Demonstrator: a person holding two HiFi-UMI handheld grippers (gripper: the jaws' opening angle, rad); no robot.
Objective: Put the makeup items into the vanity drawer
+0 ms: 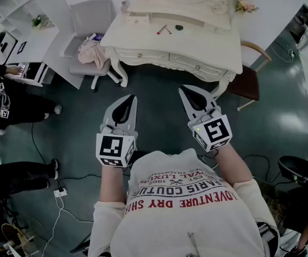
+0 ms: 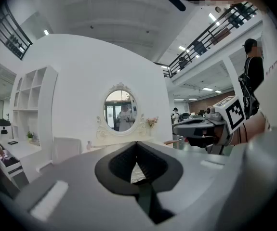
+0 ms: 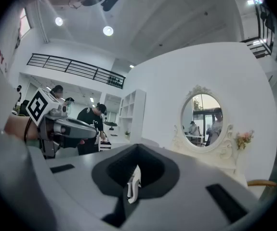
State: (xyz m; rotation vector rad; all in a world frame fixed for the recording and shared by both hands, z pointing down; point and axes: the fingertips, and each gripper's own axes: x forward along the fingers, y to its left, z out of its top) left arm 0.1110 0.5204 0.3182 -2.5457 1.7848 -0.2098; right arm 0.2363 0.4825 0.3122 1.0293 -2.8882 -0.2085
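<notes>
While I stood by, left gripper (image 1: 127,100): jaws together, holding nothing.
Right gripper (image 1: 186,92): jaws together, holding nothing.
Makeup items (image 1: 163,30): lay on the vanity (image 1: 196,44) top, well apart from both grippers.
Drawer (image 1: 143,56): shut.

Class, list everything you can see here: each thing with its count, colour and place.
vanity table: one, cream, top centre
mirror: one, oval, on the vanity table
reddish sticks: maybe two, on the tabletop
dark round item: one, beside them
flowers: one bunch, pink, table's right end
grey chair: one, left of table
cloth: one, pink, on grey chair
wooden chair: one, brown, right of table
desk: one, white, far left
left gripper: grey, jaws together, empty
right gripper: grey, jaws together, empty
</notes>
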